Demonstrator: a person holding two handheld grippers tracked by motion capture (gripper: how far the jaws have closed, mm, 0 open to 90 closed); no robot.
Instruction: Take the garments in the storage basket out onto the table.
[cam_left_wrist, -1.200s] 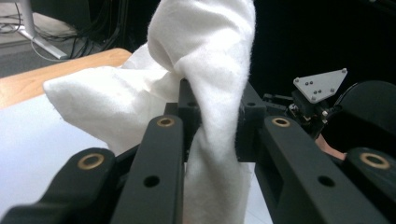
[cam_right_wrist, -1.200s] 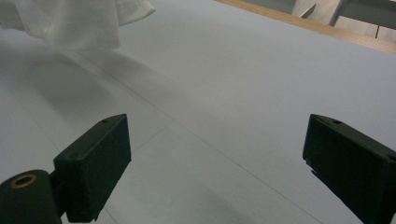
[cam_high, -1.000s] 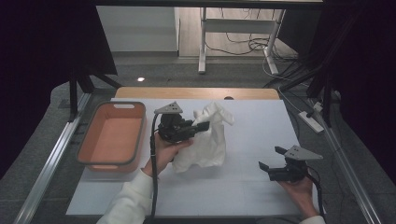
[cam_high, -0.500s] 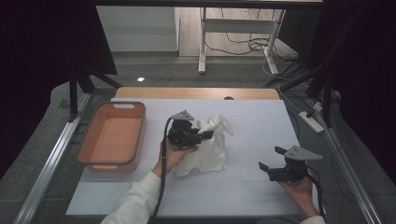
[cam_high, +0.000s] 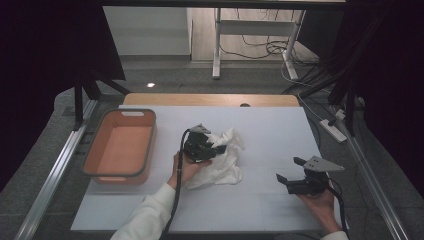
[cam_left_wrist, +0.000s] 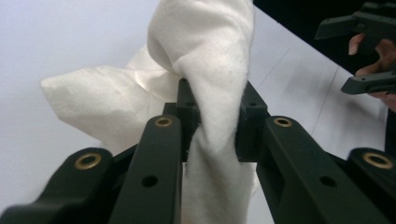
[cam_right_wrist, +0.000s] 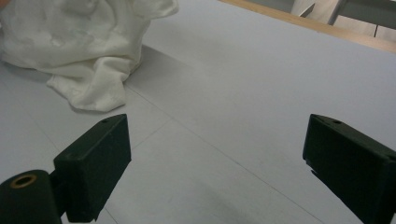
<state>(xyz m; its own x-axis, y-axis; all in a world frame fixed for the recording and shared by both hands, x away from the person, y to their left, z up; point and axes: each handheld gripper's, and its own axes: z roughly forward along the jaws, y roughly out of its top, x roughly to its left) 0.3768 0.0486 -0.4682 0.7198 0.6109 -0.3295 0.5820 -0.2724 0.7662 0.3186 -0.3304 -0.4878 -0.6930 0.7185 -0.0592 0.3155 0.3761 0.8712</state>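
A crumpled white cloth (cam_high: 224, 162) lies in the middle of the white table. My left gripper (cam_high: 216, 149) is shut on a bunched fold of it; in the left gripper view the cloth (cam_left_wrist: 212, 70) is pinched between the two black pads (cam_left_wrist: 187, 109) and rises above them. The rest of the cloth droops onto the table. My right gripper (cam_high: 289, 170) rests low at the table's right side, jaws wide open with nothing between them. From the right gripper view, the cloth (cam_right_wrist: 88, 51) lies ahead at upper left.
An orange tub (cam_high: 120, 147) with a grey rim stands at the table's left side, nothing inside it. A wooden strip (cam_high: 210, 99) runs along the far edge. Bare table surface (cam_high: 280, 130) spreads between the cloth and the right gripper.
The left gripper has sunk toward the table and shifted right, carrying the cloth down so more of it rests on the surface. The right gripper has kept still.
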